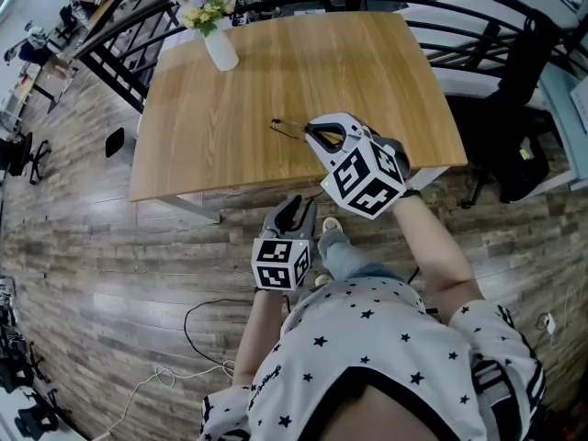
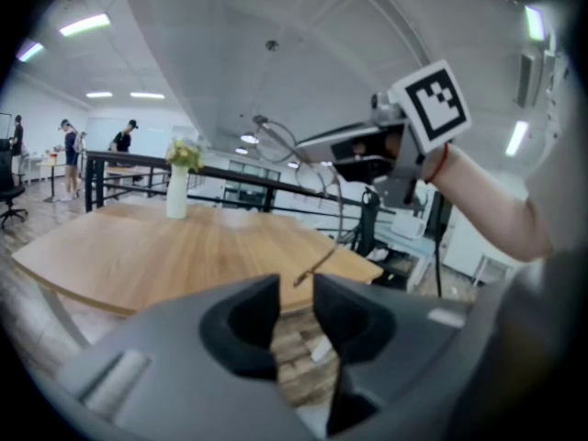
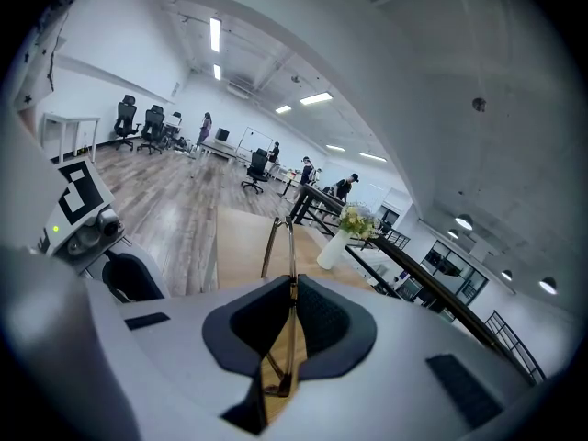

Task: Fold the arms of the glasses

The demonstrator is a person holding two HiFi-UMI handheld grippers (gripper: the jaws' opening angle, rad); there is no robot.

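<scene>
Jaws of the right gripper (image 3: 292, 288) are closed on the glasses (image 3: 277, 237), a thin wire frame with round rims, held above the table (image 1: 230, 145). One arm hangs unfolded, its tip just ahead of the left gripper (image 2: 296, 303), whose jaws stand apart and empty.

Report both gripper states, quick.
Left gripper: open, empty.
Right gripper: closed on the glasses.
</scene>
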